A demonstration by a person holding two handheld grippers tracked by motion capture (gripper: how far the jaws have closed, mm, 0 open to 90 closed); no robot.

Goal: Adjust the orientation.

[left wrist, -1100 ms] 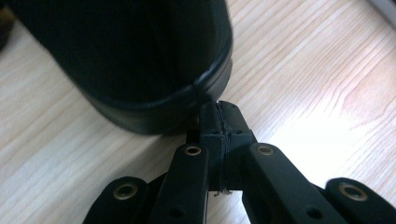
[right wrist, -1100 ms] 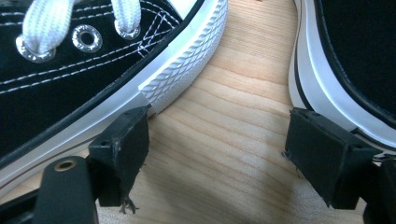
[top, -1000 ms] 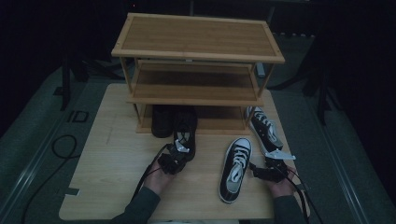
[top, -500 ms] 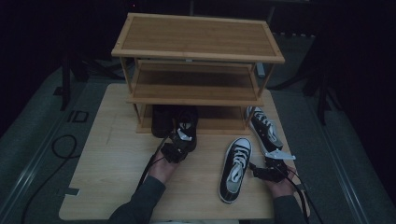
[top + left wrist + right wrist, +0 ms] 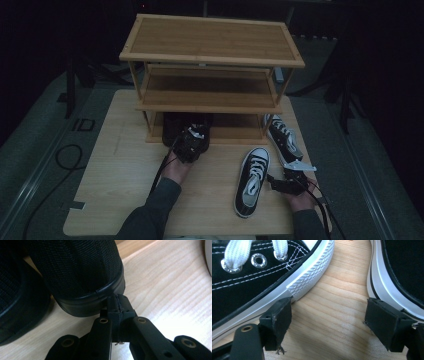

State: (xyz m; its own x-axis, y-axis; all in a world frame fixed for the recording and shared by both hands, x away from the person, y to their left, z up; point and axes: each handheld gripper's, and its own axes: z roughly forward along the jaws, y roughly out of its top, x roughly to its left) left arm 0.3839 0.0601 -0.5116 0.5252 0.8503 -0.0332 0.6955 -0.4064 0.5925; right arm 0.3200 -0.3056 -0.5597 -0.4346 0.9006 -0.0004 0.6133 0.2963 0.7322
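Two black mesh shoes sit side by side at the lowest shelf of the bamboo shoe rack (image 5: 210, 102). My left gripper (image 5: 191, 141) (image 5: 117, 298) is shut with nothing between its jaws, and its tips touch the heel sole of the right black shoe (image 5: 199, 129) (image 5: 82, 272). The other black shoe (image 5: 173, 126) (image 5: 15, 302) lies just left of it. My right gripper (image 5: 286, 177) (image 5: 328, 320) rests open low over the table between two black-and-white sneakers. One sneaker (image 5: 252, 180) (image 5: 249, 277) touches its left jaw, the other (image 5: 282, 137) (image 5: 404, 267) lies at its right jaw.
The rack has three tiers; the top (image 5: 212, 40) and middle shelves are bare. It stands at the back of a wooden table (image 5: 125, 190). Cables (image 5: 65, 155) trail on the grey floor to the left. Dark stands flank the table.
My left hand has moved forward toward the rack with its jaws shut, and the right black shoe has slid farther under the lowest shelf. The right hand and both sneakers have stayed put.
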